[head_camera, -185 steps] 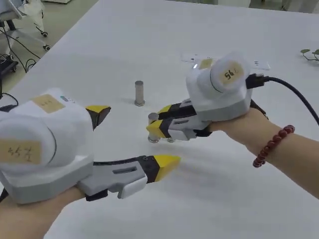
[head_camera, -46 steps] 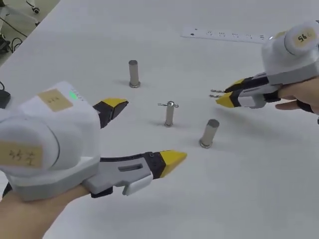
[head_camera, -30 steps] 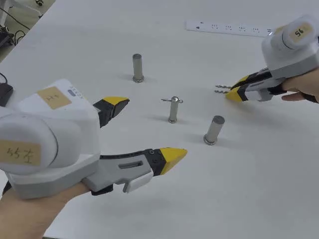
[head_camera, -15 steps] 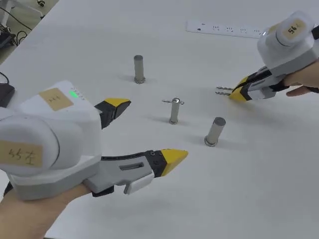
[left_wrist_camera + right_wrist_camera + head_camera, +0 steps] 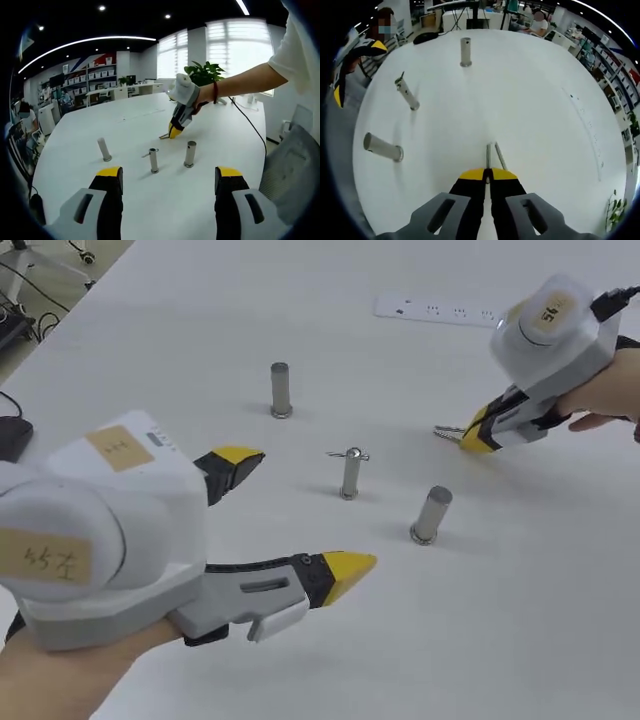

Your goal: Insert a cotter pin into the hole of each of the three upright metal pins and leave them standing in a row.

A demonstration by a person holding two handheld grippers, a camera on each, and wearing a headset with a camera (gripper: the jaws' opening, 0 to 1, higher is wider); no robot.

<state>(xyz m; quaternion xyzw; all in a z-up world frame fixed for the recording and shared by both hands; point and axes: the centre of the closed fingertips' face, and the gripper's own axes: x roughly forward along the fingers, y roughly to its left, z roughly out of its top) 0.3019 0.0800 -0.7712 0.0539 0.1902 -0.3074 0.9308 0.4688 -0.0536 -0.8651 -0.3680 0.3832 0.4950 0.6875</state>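
Three grey metal pins stand on the white table: a far one (image 5: 280,390), a middle one (image 5: 350,473) and a near right one (image 5: 431,515). A cotter pin (image 5: 348,454) sits crosswise through the top of the middle pin. My left gripper (image 5: 300,512) hovers open at the near left, short of the pins, with nothing between its fingers. My right gripper (image 5: 475,437) is at the far right, tip tilted down near the table, shut on a thin wire cotter pin (image 5: 492,155) that juts out ahead of its fingertips. In the left gripper view the pins (image 5: 153,160) stand ahead.
A white power strip (image 5: 440,312) lies at the far edge of the table (image 5: 480,620). A black object (image 5: 10,435) sits at the left edge. The right gripper's cable (image 5: 620,300) trails off to the right. Desks and seated people fill the background (image 5: 470,10).
The right gripper has left the middle pin, which now carries a cotter pin, and has gone right. Over the last second it tipped its nose down with another cotter pin. The left gripper stayed open.
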